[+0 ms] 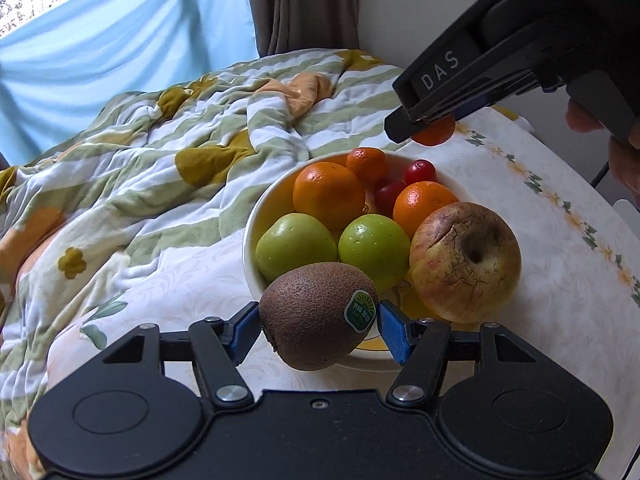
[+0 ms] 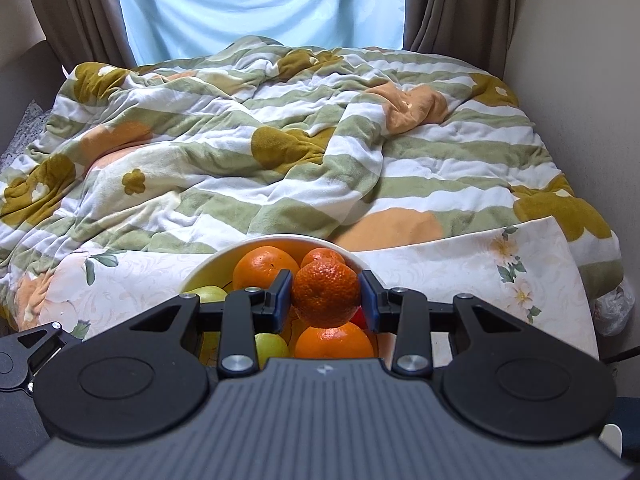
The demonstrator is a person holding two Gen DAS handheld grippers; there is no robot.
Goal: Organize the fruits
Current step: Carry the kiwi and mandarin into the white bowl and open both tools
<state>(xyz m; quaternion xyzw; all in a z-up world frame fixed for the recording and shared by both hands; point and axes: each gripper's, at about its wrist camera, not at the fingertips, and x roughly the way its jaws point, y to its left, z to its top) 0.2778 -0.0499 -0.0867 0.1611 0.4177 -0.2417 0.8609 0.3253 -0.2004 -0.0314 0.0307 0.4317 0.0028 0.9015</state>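
A white bowl point(image 1: 256, 216) on the floral table holds oranges point(image 1: 328, 194), two green apples point(image 1: 374, 246), red cherry tomatoes point(image 1: 419, 171) and a wrinkled reddish apple point(image 1: 464, 262) at its right rim. My left gripper point(image 1: 318, 326) is shut on a brown kiwi point(image 1: 312, 316) with a green sticker, just at the bowl's near rim. My right gripper point(image 2: 326, 296) is shut on a small tangerine point(image 2: 326, 294) and holds it above the bowl point(image 2: 200, 272). It shows from the side in the left wrist view point(image 1: 424, 124), raised over the bowl's far side.
A striped green-and-white quilt point(image 2: 280, 152) covers the bed beyond the table. The floral tablecloth point(image 1: 540, 216) extends right of the bowl. Brown curtains point(image 2: 452, 4) and a blue window drape point(image 2: 260, 0) stand behind. A wall is at the right.
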